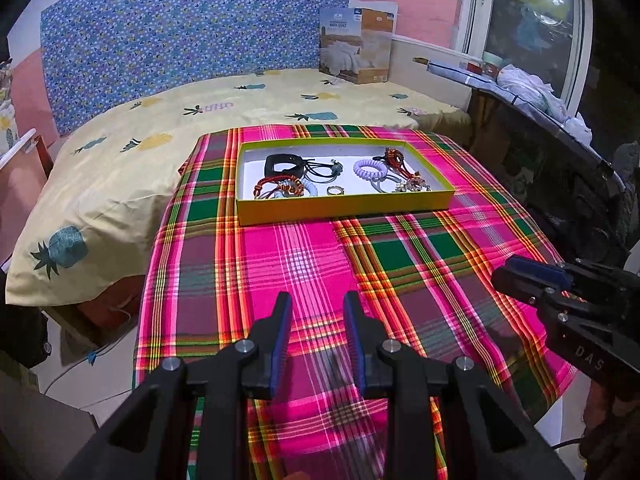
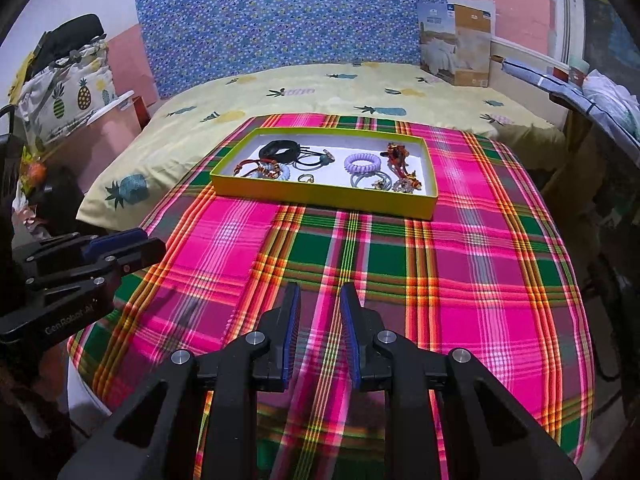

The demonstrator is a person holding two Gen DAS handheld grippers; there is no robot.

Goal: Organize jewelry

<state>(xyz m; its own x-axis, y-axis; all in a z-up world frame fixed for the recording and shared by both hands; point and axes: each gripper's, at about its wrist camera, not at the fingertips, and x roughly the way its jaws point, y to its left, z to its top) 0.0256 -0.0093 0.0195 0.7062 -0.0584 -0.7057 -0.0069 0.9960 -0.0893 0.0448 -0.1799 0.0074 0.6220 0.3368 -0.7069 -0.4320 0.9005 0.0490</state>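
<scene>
L gripper [image 1: 318, 304] and R gripper [image 2: 320, 294] hovering over plaid cloth [image 2: 480, 280], jaws apart, nothing held. Yellow tray [image 1: 344, 212] sitting farther back on cloth, holding purple coil tie [image 1: 370, 168], ring [image 1: 335, 190], bracelets [image 1: 280, 188]. Bed [image 1: 120, 160] lying beyond.

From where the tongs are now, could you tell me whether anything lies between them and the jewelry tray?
Nothing visible does. Only bare plaid cloth lies between the left tongs, the right tongs and the tray. Its low near wall must be cleared.
</scene>
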